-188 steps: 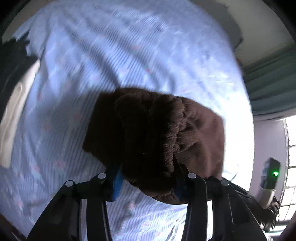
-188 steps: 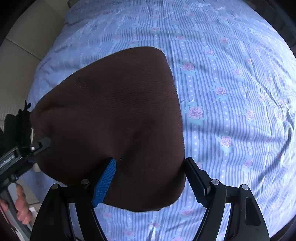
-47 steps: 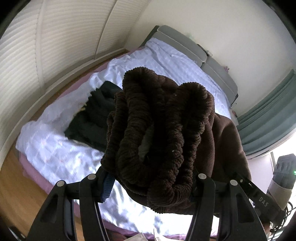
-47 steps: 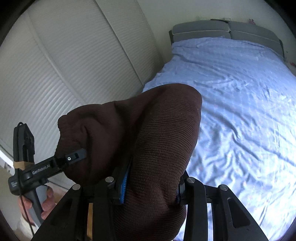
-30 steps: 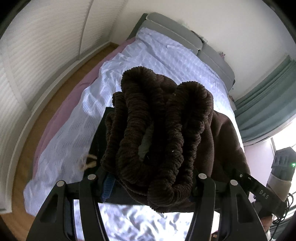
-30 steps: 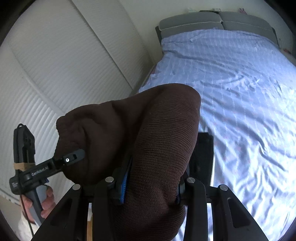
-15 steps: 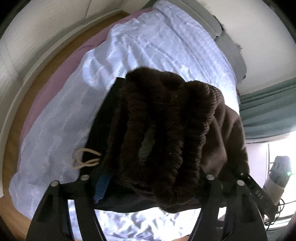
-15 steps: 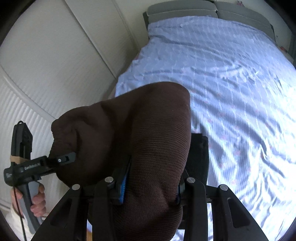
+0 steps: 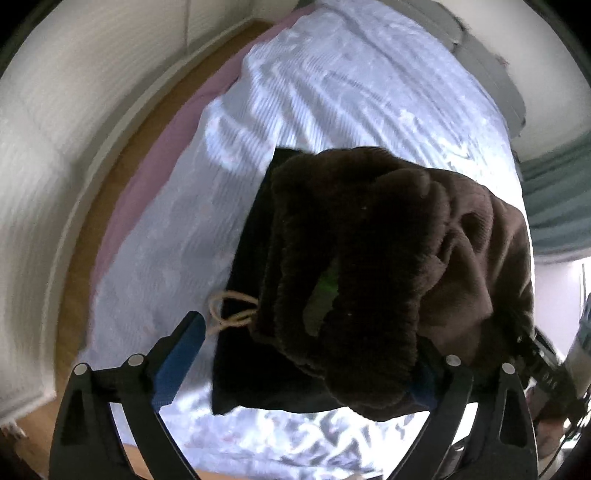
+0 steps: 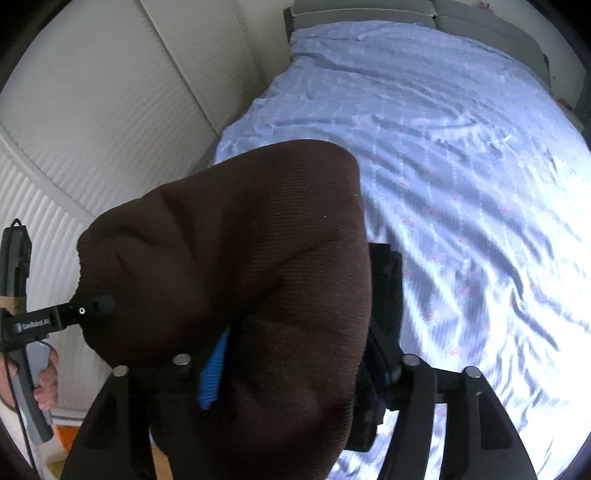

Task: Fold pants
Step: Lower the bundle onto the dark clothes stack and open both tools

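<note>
The folded brown corduroy pants [image 9: 369, 266] hang in the air over the foot of the bed. In the left wrist view their bunched elastic waistband fills the middle. My left gripper [image 9: 299, 354] has its jaws spread wide; the bundle rests against the right finger and the left blue pad [image 9: 181, 354] stands clear of it. My right gripper [image 10: 295, 365] is shut on the pants [image 10: 240, 266], cloth bulging between its fingers. The left gripper also shows in the right wrist view [image 10: 74, 310] at the bundle's left end.
A folded dark garment [image 9: 251, 369] with a tan drawstring [image 9: 229, 310] lies on the blue striped floral sheet [image 10: 461, 166] below the pants. Grey headboard [image 10: 406, 14] at the far end. White ribbed wardrobe doors [image 10: 92, 110] and wooden floor [image 9: 110, 192] run along the bed's side.
Both grippers carried the pants down towards the dark garment at the bed's foot. The left gripper's jaws have spread open in the last half second.
</note>
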Motion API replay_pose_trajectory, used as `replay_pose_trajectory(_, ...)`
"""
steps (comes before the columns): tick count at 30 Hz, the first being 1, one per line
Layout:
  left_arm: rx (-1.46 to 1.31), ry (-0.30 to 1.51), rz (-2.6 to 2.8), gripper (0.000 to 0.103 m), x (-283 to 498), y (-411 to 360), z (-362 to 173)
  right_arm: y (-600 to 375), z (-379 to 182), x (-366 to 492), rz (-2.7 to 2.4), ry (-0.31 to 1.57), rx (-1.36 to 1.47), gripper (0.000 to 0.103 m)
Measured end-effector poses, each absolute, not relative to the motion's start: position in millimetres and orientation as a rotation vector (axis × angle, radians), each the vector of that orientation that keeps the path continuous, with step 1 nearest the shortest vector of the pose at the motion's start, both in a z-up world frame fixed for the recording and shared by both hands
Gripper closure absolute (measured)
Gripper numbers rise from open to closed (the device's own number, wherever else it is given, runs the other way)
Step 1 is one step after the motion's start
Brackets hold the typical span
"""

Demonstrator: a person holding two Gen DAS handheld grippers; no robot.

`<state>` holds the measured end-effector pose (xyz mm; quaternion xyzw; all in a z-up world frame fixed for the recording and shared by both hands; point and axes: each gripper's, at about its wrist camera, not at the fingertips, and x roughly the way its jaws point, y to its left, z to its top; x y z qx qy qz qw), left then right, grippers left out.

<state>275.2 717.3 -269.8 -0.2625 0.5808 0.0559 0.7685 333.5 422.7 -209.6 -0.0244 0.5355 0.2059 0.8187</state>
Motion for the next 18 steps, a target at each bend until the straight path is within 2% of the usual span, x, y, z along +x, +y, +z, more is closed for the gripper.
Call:
replay_pose_trajectory(4,-0.589,1.230,0.145,0.009,268.0,715.2,-260.5,421.6,-207.4,331.4,0.427,1.130,-0.050,0.038)
replay_pose_trajectory(6,-0.553,1.201,0.154,0.017,261.9,709.1,-246.6,418.1,-202.1,327.8,0.434,1.122,-0.024,0.037)
replay_pose_trajectory(11,-0.365,1.105,0.172,0.017,234.9,678.8,-204.1,409.1,-193.2,309.9,0.428,1.100,-0.012,0.035)
replay_pose_trajectory(18,-0.239,1.014,0.166,0.017,193.4,638.1,-164.8,378.1,-168.0,264.6,0.445,1.049,0.049,0.035)
